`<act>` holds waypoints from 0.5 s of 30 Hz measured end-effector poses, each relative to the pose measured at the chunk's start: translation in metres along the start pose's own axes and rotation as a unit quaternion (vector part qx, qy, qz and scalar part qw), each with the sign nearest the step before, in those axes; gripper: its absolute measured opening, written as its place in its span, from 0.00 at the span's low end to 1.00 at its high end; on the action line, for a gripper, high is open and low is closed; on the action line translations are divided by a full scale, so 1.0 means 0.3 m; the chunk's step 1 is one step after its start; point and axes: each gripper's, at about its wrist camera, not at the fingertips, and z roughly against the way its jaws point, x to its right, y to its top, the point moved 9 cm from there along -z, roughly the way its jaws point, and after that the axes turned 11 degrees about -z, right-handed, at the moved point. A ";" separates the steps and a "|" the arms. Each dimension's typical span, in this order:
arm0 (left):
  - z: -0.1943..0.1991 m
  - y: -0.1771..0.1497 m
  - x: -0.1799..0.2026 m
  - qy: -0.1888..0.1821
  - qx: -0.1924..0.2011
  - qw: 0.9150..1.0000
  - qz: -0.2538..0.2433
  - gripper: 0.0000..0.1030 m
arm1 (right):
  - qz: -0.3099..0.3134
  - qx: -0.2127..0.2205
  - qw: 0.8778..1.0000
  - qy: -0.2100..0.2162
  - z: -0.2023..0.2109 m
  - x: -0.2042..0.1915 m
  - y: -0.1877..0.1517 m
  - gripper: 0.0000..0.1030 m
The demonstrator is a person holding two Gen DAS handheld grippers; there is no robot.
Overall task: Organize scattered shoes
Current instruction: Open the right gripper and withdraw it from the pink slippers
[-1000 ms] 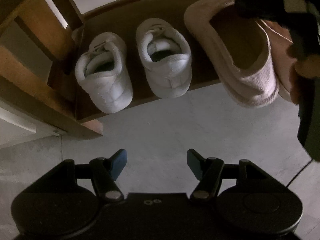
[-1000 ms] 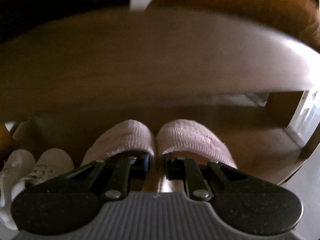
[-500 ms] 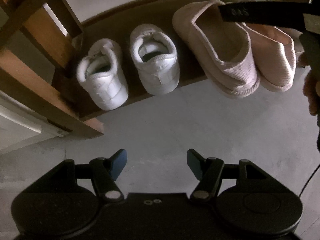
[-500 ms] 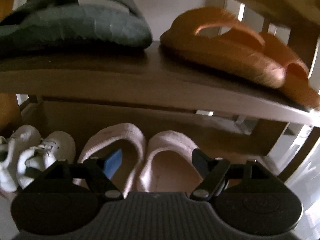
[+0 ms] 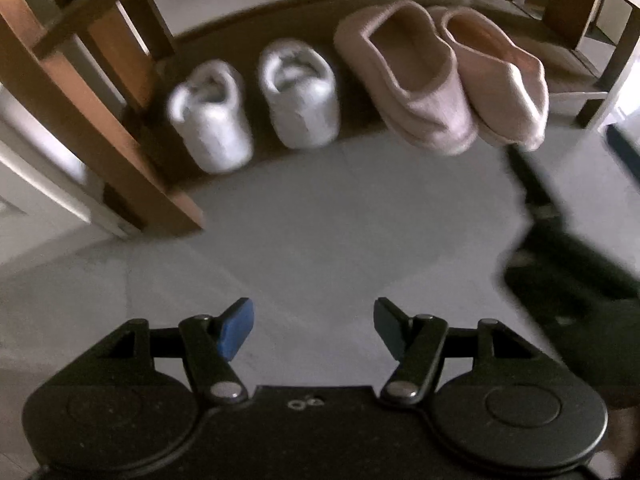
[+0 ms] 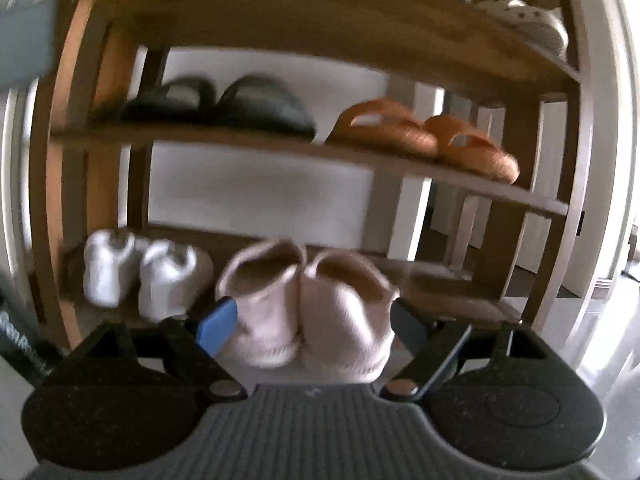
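Two pink slippers (image 5: 408,76) (image 6: 308,304) sit side by side on the bottom shelf (image 5: 360,12) of a wooden shoe rack, heels over its front edge. A pair of white sneakers (image 5: 300,96) (image 6: 144,272) stands to their left. My right gripper (image 6: 312,324) is back from the rack with its jaws opening. Nothing is held between them, and the slippers show beyond the blue pads. Pointing down at grey floor, my left gripper (image 5: 314,328) is open and empty. The right gripper's body (image 5: 560,260) is a dark blur at the right of the left wrist view.
The middle shelf (image 6: 460,184) carries dark slippers (image 6: 216,104) and orange sandals (image 6: 424,140). Pale clogs (image 6: 520,20) lie on the top shelf. A wooden side post (image 5: 80,120) frames the rack's left end. Grey floor (image 5: 320,220) stretches before the rack.
The right gripper let go of the pink slipper, opened and drew back from the rack. The slipper now rests beside its mate. The left gripper also backed away a little.
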 end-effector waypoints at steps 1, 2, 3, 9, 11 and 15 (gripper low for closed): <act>0.005 -0.006 0.010 -0.001 -0.001 1.000 -0.001 0.64 | -0.007 -0.010 1.000 -0.004 -0.026 0.003 -0.016 0.84; 0.001 -0.010 0.030 -0.006 -0.003 1.000 -0.008 0.64 | -0.016 -0.019 1.000 -0.008 -0.059 0.012 -0.025 0.84; 0.000 -0.009 0.032 -0.005 -0.003 1.000 -0.010 0.64 | -0.023 -0.025 0.999 -0.013 -0.090 0.023 -0.030 0.84; -0.005 0.003 0.007 0.006 -0.002 1.000 -0.004 0.64 | -0.040 -0.056 0.997 -0.028 -0.200 0.045 -0.076 0.84; -0.007 -0.002 -0.005 0.006 -0.004 1.000 0.001 0.64 | -0.043 -0.060 0.997 -0.030 -0.218 0.042 -0.095 0.84; -0.018 -0.011 -0.029 0.009 -0.007 1.000 0.006 0.64 | -0.049 -0.062 0.996 -0.027 -0.244 0.033 -0.125 0.84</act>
